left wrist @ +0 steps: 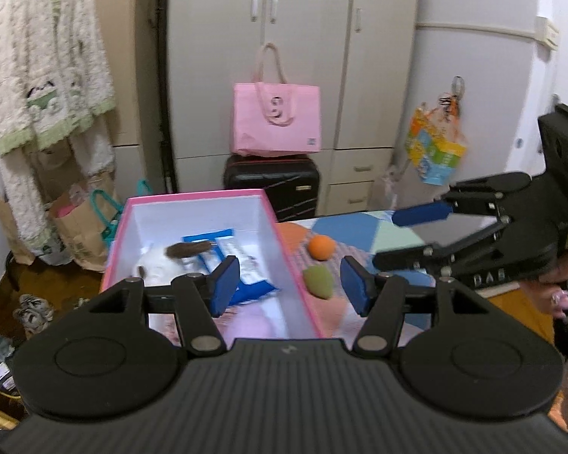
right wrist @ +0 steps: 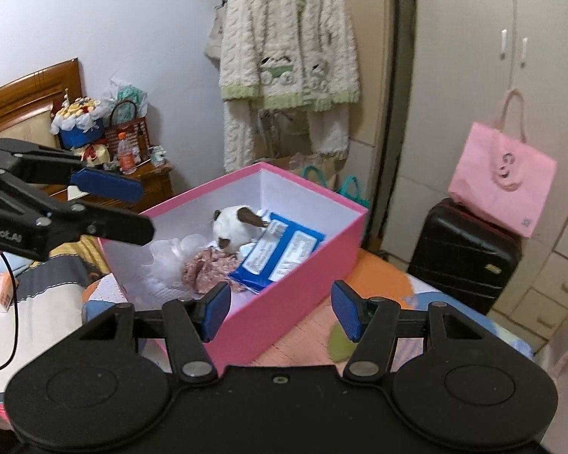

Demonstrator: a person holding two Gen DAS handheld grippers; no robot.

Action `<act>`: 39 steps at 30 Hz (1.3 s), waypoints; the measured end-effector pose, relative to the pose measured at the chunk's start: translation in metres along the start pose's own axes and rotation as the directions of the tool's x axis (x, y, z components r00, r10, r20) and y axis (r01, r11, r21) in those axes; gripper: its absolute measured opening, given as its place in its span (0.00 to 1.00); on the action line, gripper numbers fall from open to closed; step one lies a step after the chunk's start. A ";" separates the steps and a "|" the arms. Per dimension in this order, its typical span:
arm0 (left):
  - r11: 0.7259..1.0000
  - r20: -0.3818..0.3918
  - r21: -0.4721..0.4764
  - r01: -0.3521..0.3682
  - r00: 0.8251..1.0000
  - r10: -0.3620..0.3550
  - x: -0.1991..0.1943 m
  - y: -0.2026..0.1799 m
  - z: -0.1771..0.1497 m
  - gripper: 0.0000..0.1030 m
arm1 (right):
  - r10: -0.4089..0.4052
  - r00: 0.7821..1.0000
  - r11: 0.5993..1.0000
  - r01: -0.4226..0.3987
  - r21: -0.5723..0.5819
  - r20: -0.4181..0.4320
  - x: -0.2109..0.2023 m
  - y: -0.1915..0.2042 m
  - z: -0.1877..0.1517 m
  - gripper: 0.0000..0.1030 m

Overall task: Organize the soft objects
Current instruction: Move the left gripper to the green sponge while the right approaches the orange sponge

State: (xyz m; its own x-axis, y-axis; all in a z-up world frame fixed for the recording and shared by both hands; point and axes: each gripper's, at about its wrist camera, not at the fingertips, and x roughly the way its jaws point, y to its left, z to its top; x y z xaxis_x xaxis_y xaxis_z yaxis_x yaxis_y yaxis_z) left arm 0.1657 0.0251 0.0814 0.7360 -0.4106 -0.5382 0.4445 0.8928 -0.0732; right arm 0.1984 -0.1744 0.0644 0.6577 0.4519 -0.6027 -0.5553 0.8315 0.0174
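left wrist view: the left gripper (left wrist: pixel 289 283) is hanging spread and empty above the pink box (left wrist: pixel 284 242), whose right wall is standing between its pads. a blue packet (left wrist: pixel 223 261) and a plush toy (left wrist: pixel 170 261) are lying inside the box; an orange ball (left wrist: pixel 321 247) and a green sponge (left wrist: pixel 318 280) are sitting just right of it.

right wrist view: the right gripper (right wrist: pixel 280 310) is hovering spread, pinching nothing, over the box's near wall (right wrist: pixel 284 302). a floral cloth (right wrist: pixel 204 268) is lying inside.
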 end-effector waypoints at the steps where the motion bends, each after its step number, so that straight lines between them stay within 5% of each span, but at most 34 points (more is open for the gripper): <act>1: 1.000 -0.001 0.008 0.013 1.000 -0.013 0.000 -0.006 0.000 0.57 | -0.010 1.000 1.000 0.010 0.004 0.007 -0.007 -0.003 -0.001 0.62; 7: 0.996 -0.024 0.032 0.087 0.996 -0.086 0.012 -0.034 -0.001 0.57 | -0.041 0.999 0.998 0.039 0.052 0.030 -0.033 -0.025 -0.012 0.62; 17: 0.995 -0.023 0.075 0.064 0.998 -0.063 0.054 -0.075 -0.005 0.58 | -0.084 0.995 0.995 0.081 0.053 0.056 -0.038 -0.052 -0.029 0.63; 21: 0.998 -0.001 0.019 0.059 0.998 -0.059 0.070 -0.079 -0.007 0.58 | -0.098 0.990 0.994 0.094 0.047 0.098 -0.039 -0.069 -0.030 0.63; 28: 0.996 0.088 -0.031 -0.083 0.992 0.085 0.100 -0.092 -0.008 0.58 | -0.066 0.989 0.995 0.055 0.085 0.136 -0.027 -0.097 -0.038 0.63; 35: 0.986 0.038 -0.010 -0.169 0.985 0.169 0.151 -0.106 -0.020 0.58 | -0.008 0.990 0.978 -0.021 0.205 0.141 -0.003 -0.140 -0.048 0.63; 39: 0.966 0.032 -0.029 -0.257 0.966 0.258 0.174 -0.113 -0.035 0.58 | 0.021 0.993 0.972 -0.048 0.231 0.117 0.021 -0.159 -0.056 0.63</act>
State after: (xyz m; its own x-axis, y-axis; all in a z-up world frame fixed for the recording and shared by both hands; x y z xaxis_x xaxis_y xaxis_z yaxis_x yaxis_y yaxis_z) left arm 0.2255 -0.1405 -0.0338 0.8420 -0.1718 -0.5113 0.2251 0.9733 0.0437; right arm 0.2715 -0.3150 0.0043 0.7012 0.5038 -0.5045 -0.4534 0.8612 0.2299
